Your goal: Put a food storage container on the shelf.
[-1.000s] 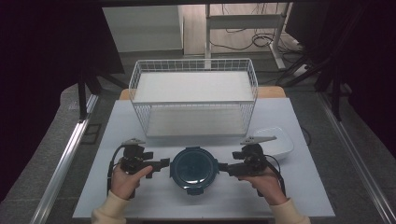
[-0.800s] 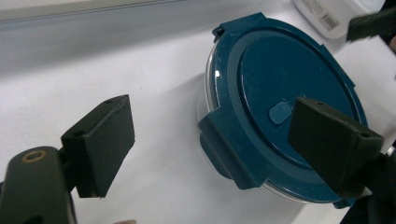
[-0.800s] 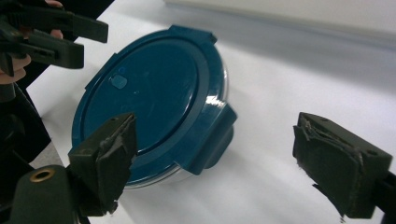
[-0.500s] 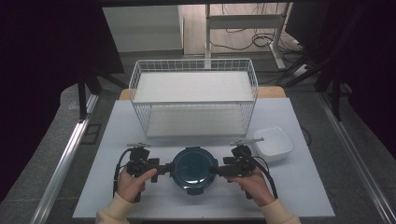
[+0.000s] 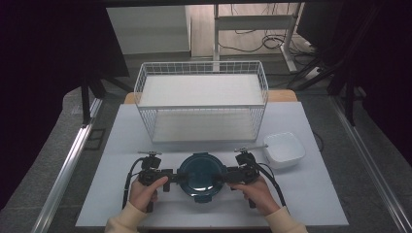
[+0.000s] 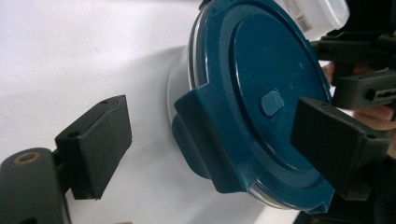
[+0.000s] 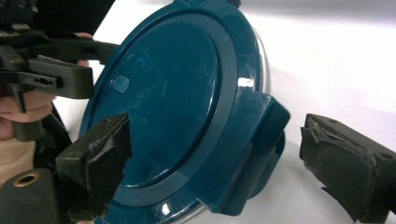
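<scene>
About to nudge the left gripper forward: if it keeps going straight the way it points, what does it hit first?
The left gripper, jaws open, would likely first meet the side latch tab of the blue-lidded container, which sits between its jaws.

white table, wire basket, lidded container, white bowl

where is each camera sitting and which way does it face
High view: above the person's side of the table, looking forward and down at the blue-lidded container, wire basket and white dish; both hands and forearms show.
Left gripper view: rides the left tongs, facing the lid's side clip; its two black jaws show.
Right gripper view: rides the right tongs, facing the opposite clip; its jaws show.
Shared: both gripper views see the same lid and the other tongs beyond it.
</scene>
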The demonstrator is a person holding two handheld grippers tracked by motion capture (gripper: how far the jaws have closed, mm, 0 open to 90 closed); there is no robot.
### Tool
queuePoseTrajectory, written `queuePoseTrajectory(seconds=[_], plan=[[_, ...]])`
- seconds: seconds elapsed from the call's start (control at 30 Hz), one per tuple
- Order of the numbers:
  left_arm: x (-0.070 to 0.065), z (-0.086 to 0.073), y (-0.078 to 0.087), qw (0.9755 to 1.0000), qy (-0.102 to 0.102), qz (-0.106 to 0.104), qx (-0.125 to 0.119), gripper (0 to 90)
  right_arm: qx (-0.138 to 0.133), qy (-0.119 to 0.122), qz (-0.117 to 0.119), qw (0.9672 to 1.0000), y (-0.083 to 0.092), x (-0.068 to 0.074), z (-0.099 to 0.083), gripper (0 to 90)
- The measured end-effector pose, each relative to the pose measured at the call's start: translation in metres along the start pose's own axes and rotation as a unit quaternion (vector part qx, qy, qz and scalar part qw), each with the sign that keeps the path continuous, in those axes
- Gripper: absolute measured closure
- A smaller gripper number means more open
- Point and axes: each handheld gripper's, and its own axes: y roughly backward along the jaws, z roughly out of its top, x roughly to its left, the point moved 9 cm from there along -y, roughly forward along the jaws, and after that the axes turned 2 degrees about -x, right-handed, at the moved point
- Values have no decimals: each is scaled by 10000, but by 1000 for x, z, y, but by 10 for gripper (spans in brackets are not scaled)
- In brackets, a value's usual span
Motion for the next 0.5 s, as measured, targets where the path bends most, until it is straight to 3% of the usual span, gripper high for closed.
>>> queuePoseTrajectory(seconds=[0.27, 0.33, 0.5], plan=[[-4, -4, -9, 9998, 39, -148, 99, 135, 87, -166, 145, 9997, -6, 2, -4, 97], [-7, -5, -10, 9996, 70, -231, 116, 167, 143, -274, 241, 9992, -8, 5, -6, 122], [-12, -7, -12, 9987, 110, -451, 191, 230, 190, -331, 199, 9991, -8, 4, -8, 164]])
